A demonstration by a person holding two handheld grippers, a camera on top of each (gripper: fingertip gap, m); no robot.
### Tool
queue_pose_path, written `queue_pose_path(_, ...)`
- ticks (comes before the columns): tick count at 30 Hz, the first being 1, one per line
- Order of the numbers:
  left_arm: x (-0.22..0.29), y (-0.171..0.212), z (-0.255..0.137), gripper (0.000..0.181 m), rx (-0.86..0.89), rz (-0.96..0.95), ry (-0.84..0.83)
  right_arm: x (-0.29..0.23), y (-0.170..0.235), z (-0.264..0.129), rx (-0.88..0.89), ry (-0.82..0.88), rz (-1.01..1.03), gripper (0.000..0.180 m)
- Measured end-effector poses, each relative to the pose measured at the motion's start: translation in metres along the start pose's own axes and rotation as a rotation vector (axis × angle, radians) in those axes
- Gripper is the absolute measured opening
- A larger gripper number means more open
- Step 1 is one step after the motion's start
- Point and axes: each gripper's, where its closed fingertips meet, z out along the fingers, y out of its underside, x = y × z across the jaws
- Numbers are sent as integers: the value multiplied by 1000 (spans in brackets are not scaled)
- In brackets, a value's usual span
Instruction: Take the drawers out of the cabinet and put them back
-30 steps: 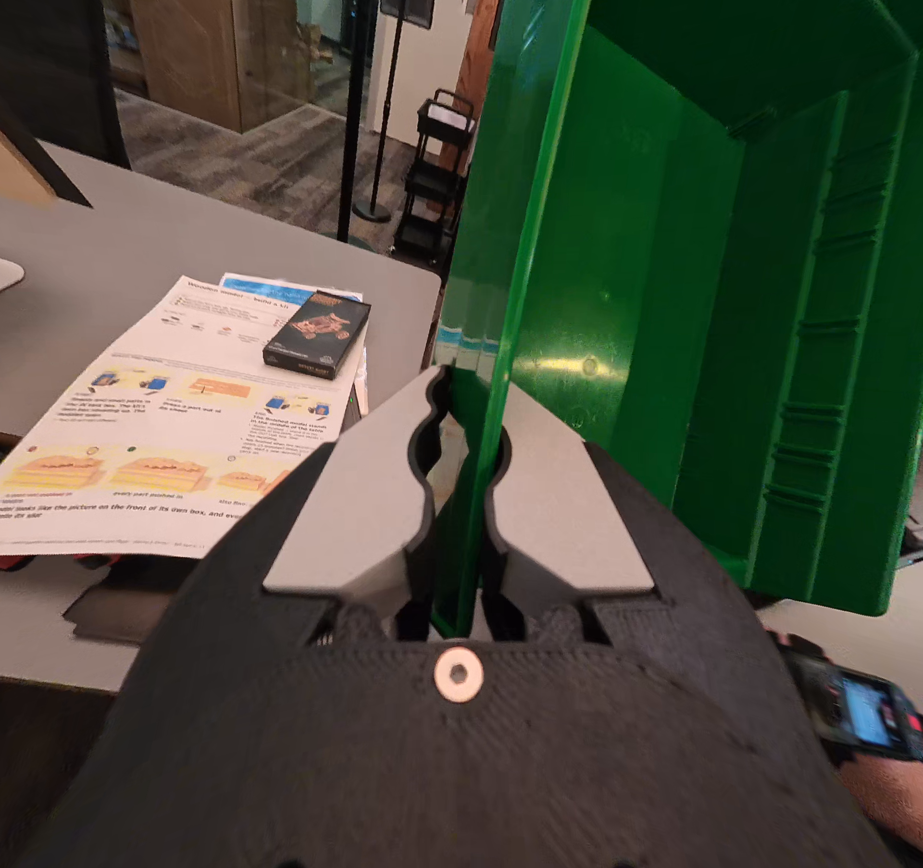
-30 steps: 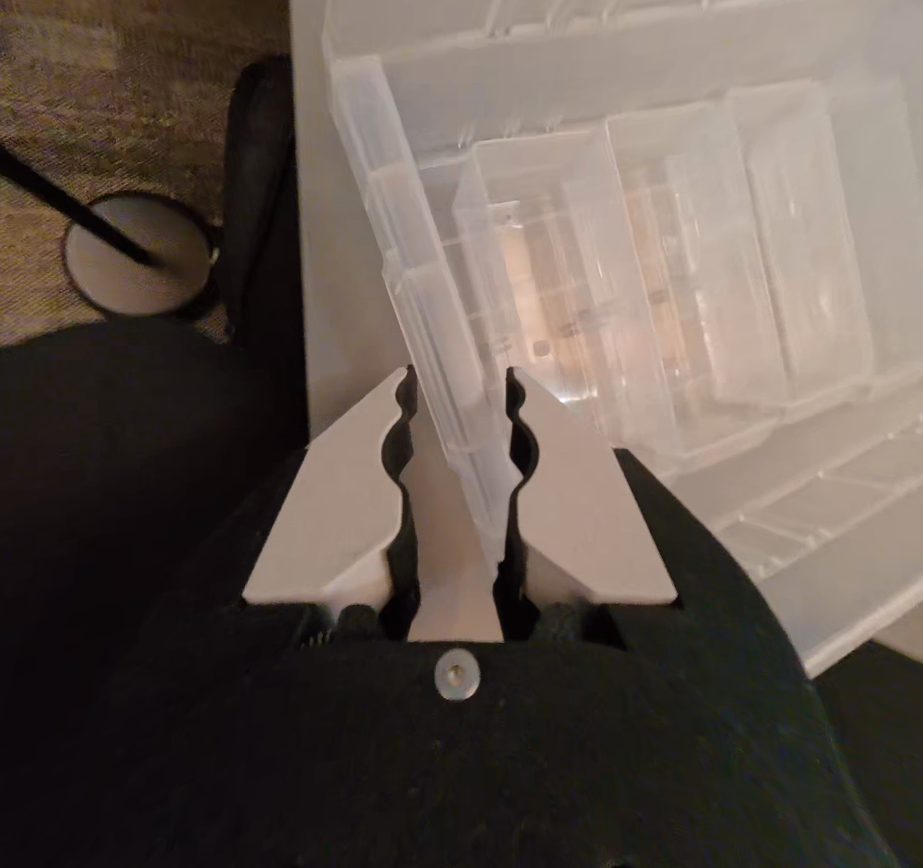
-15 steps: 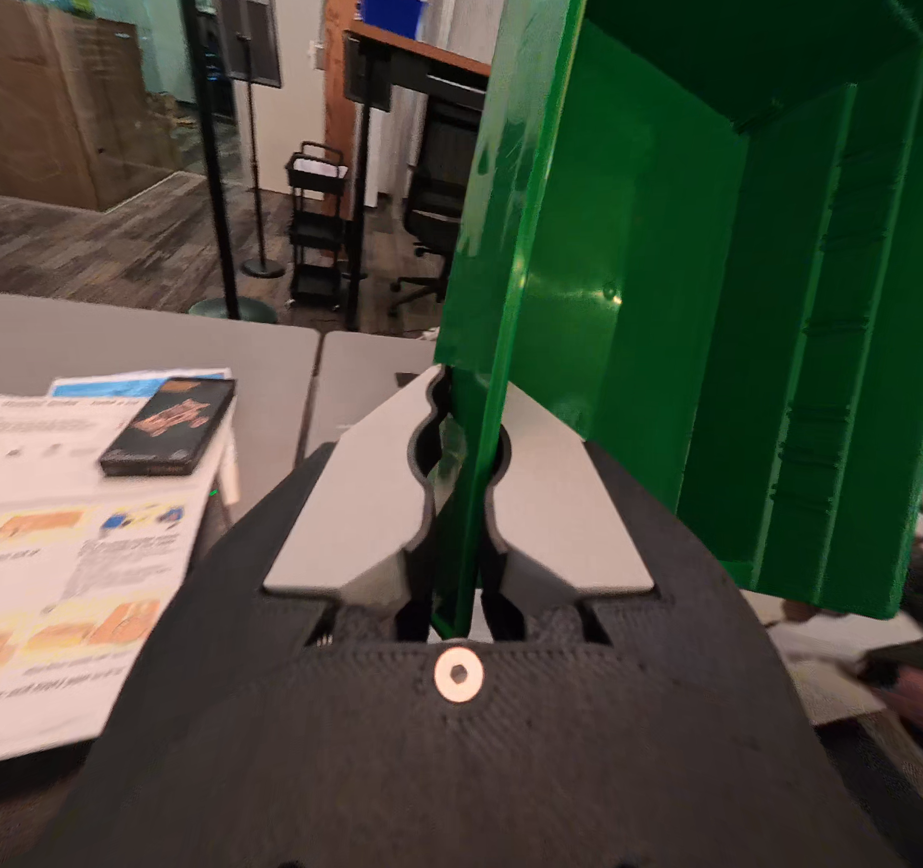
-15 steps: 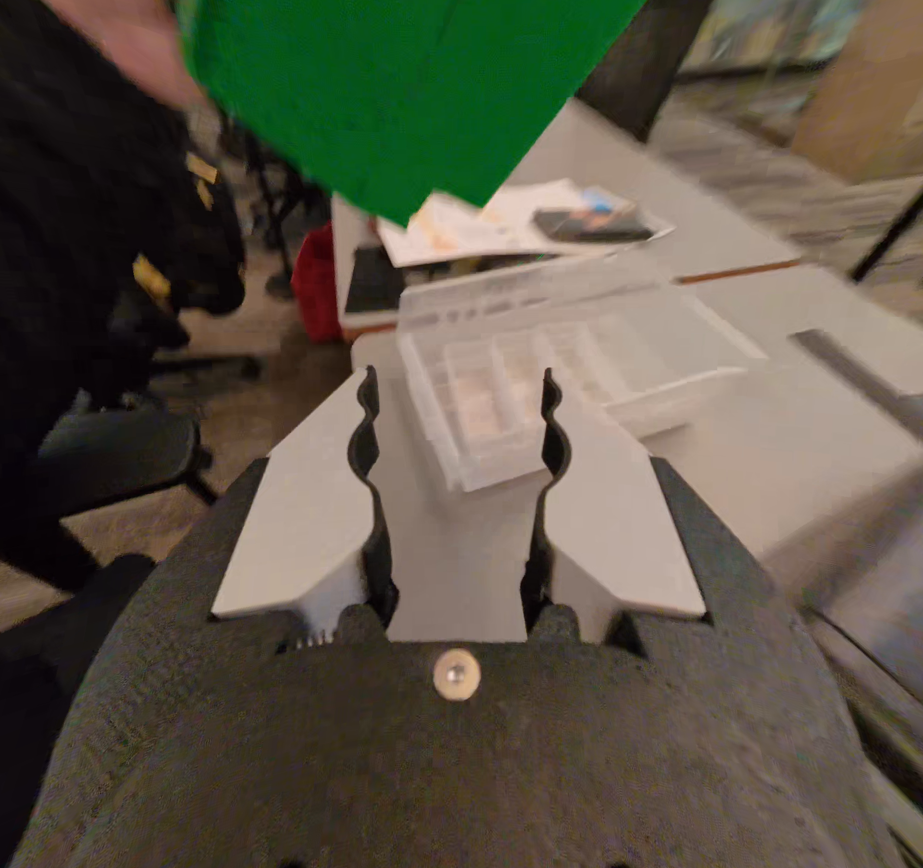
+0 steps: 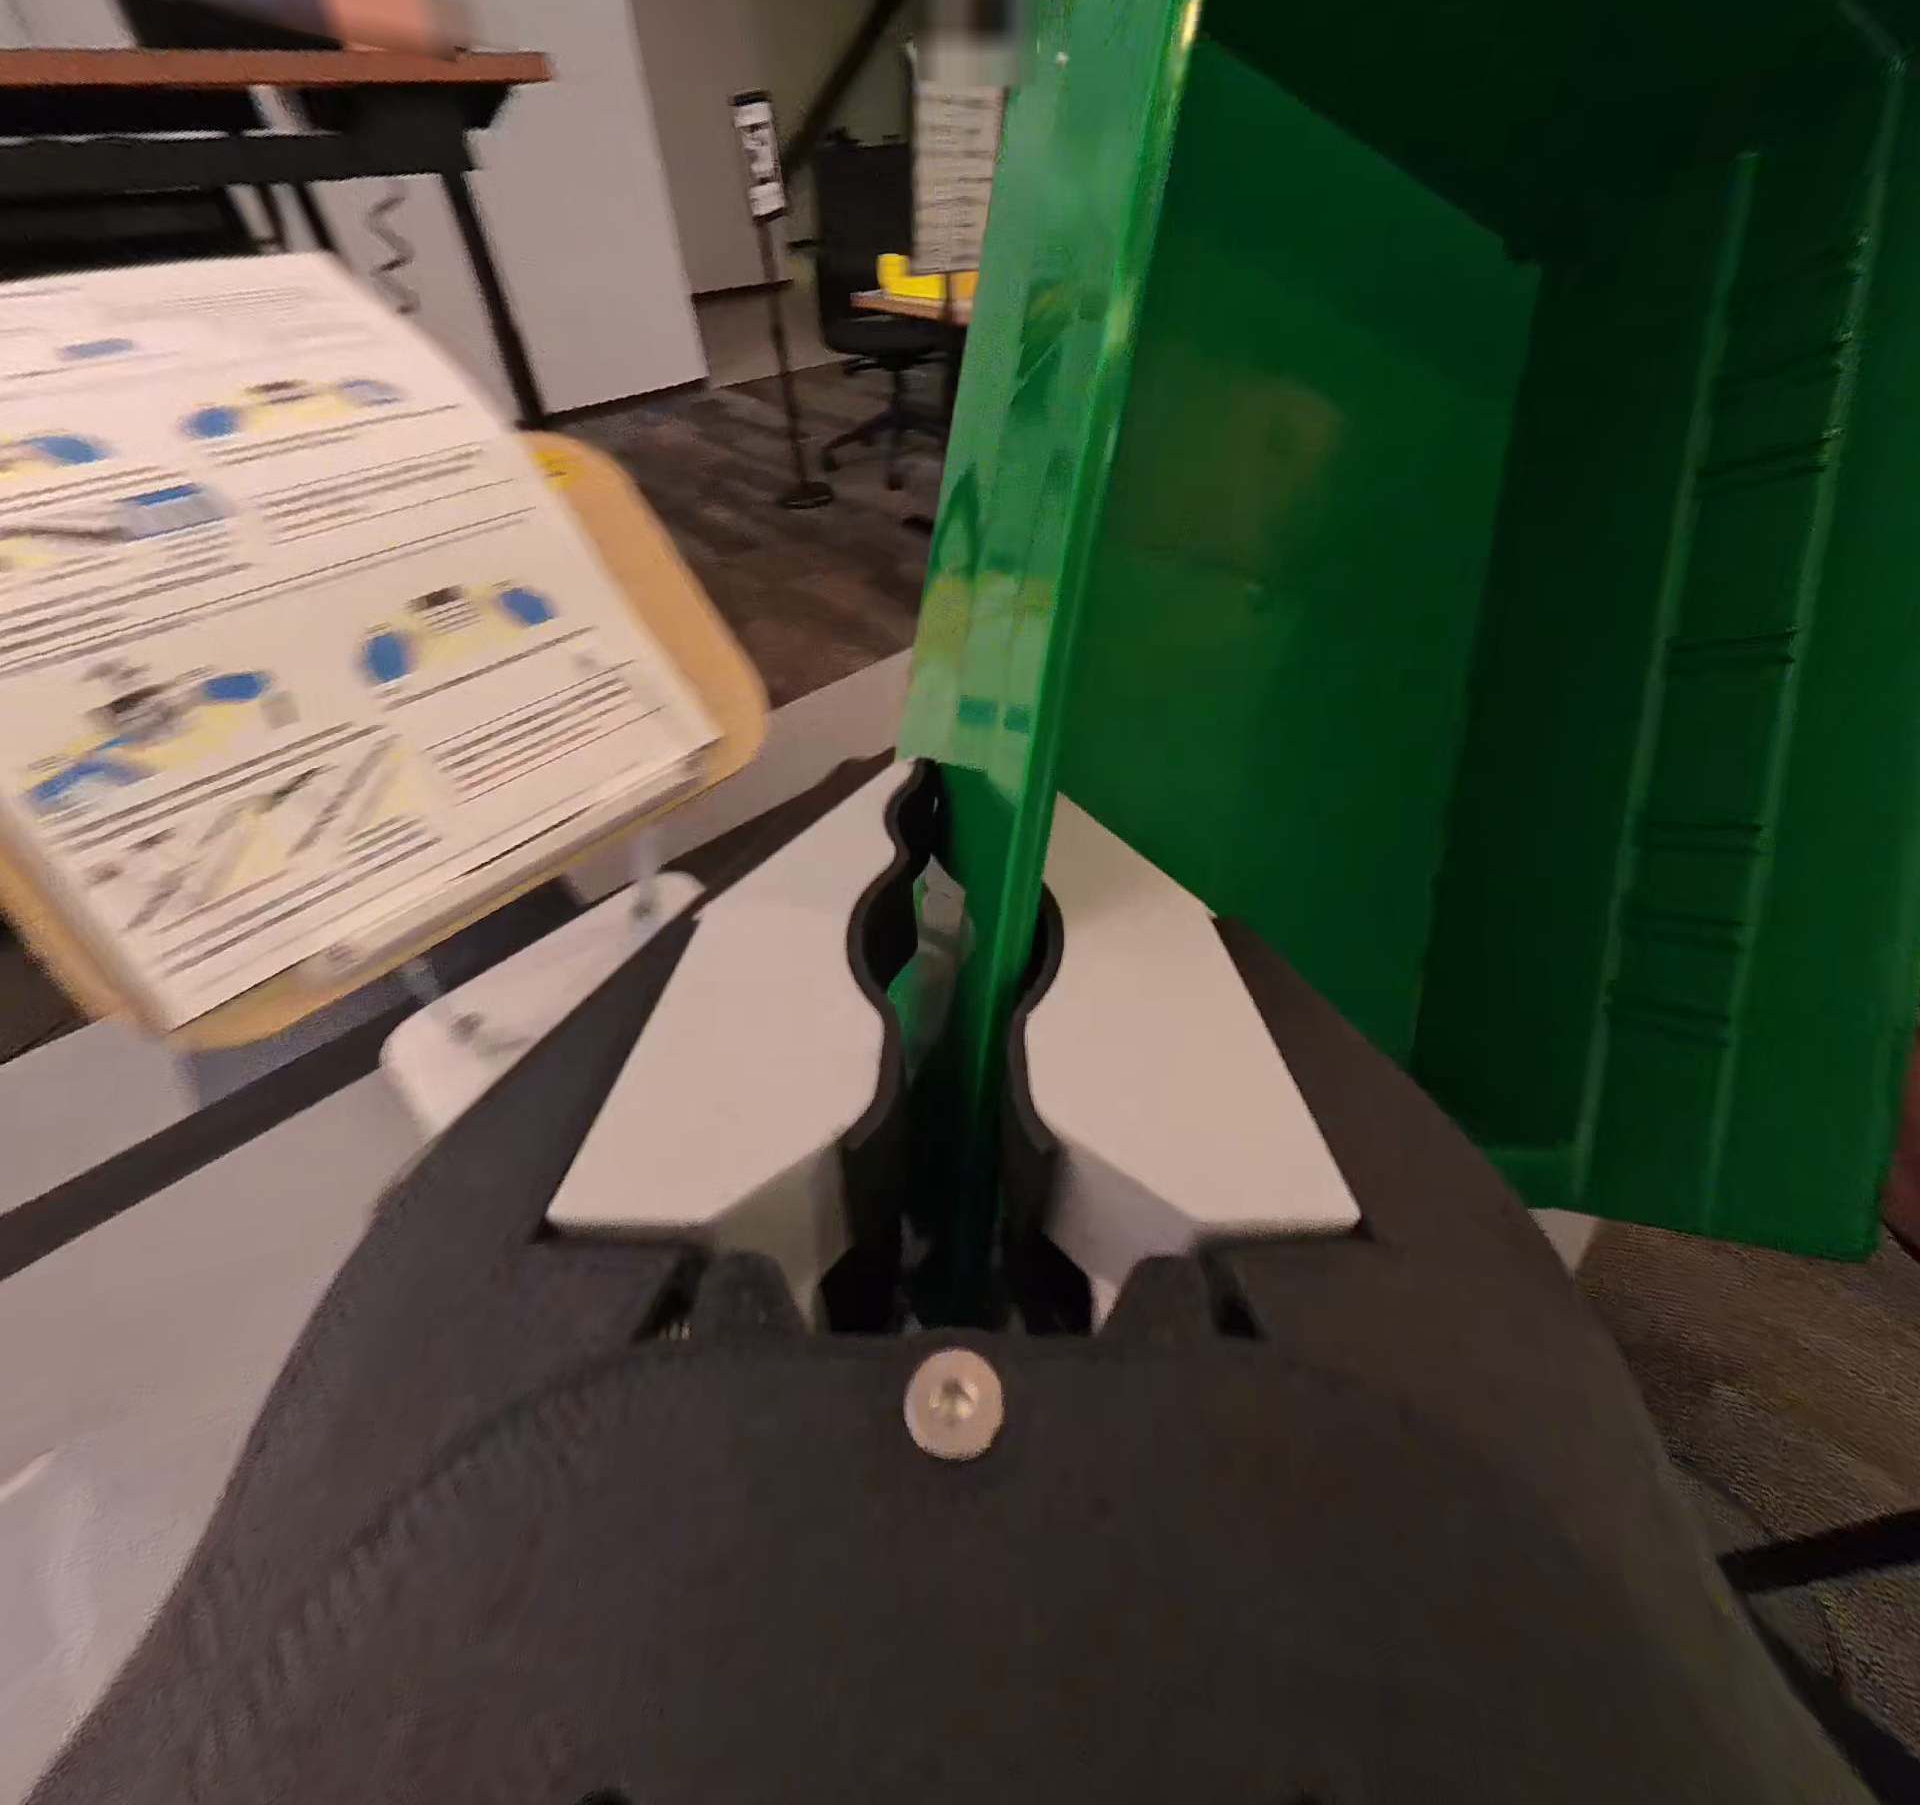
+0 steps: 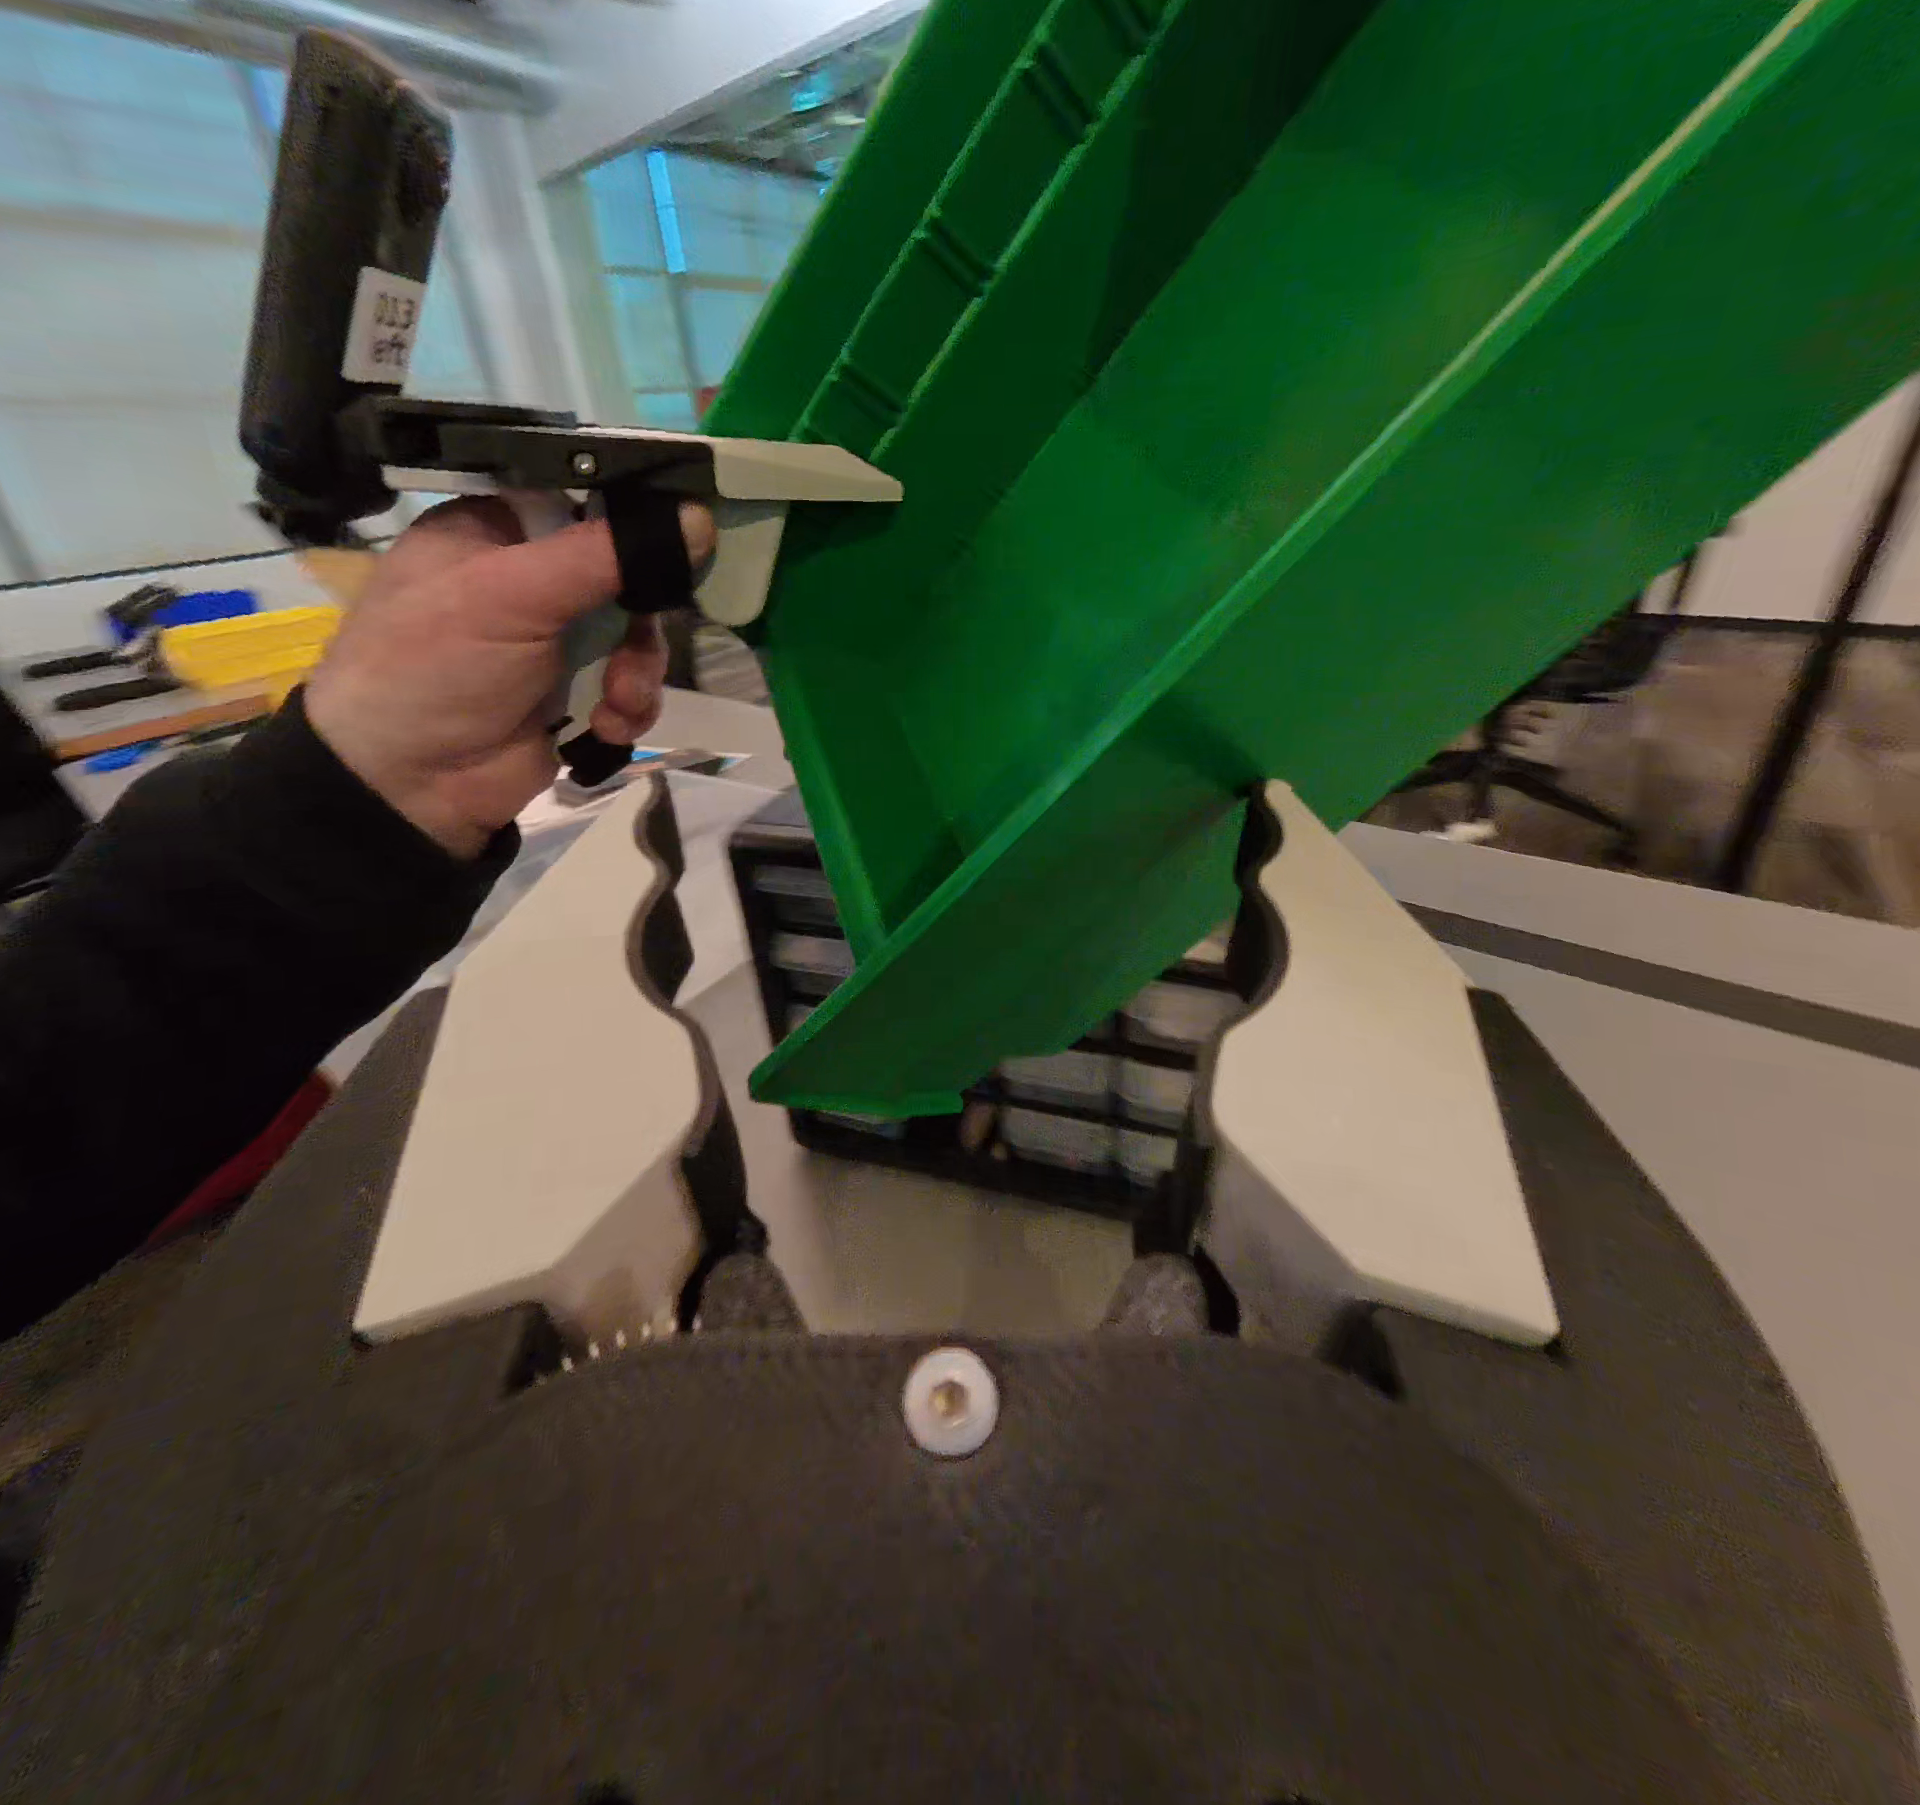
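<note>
Currently the left claw [image 5: 977,914] is pinched tight on the thin side wall of a large green moulded-plastic bin drawer [image 5: 1455,612], the wall running edge-on straight up between its grey fingers [image 5: 748,1049]. Drawer is lifted clear of the tabletop, turned so its open cavity faces sideways toward the right of the left wrist view, ribbed inner wall visible.

Right wrist view: same green drawer [image 6: 1299,384] hangs tilted in the air, low corner dipping between the right claw's spread fingers, not touching either. Right claw [image 6: 956,820] is wide apart, gripping nothing. Left claw [image 6: 790,508] shows at the drawer's upper-left rim, held by a bare hand [image 6: 488,654] wrapped around the pistol handle, wrist roughly level, black sleeve [image 6: 187,976] running down to the lower left; a black phone-like unit [image 6: 338,280] stands upright on the handle's rear.

Below the drawer, on the grey tabletop [image 6: 1662,1049], sits a black-framed small-parts cabinet with rows of clear little drawers [image 6: 1081,1090], mostly hidden behind the green corner.

Left wrist view also shows a blurred white printed instruction sheet on a tan board [image 5: 291,612], raised at an angle near the tabletop's left side.
</note>
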Motion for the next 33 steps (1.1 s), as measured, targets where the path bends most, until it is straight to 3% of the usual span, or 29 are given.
queue_pose_path(2,43,-5,33,9,15,26,73,34,-3,-35,6,108,-5,100)
queue_pose_path(5,107,2,82,13,-7,88,171,80,7,-81,-42,261,23,111)
queue_pose_path(7,142,15,112,16,-38,98,224,110,25,-107,-111,338,95,108)
queue_pose_path(15,215,103,199,22,-205,-51,366,191,107,-169,-278,545,246,103)
queue_pose_path(20,234,166,226,29,-320,-91,371,226,158,-180,-443,580,369,113)
queue_pose_path(23,237,193,236,36,-375,-158,377,245,180,-181,-494,558,460,107)
queue_pose_path(25,236,208,241,40,-407,-206,383,259,192,-180,-555,564,435,100)
queue_pose_path(29,241,234,246,54,-493,-253,400,290,202,-167,-624,567,418,106)
queue_pose_path(33,249,247,254,85,-506,-342,421,320,215,-147,-707,543,459,105)
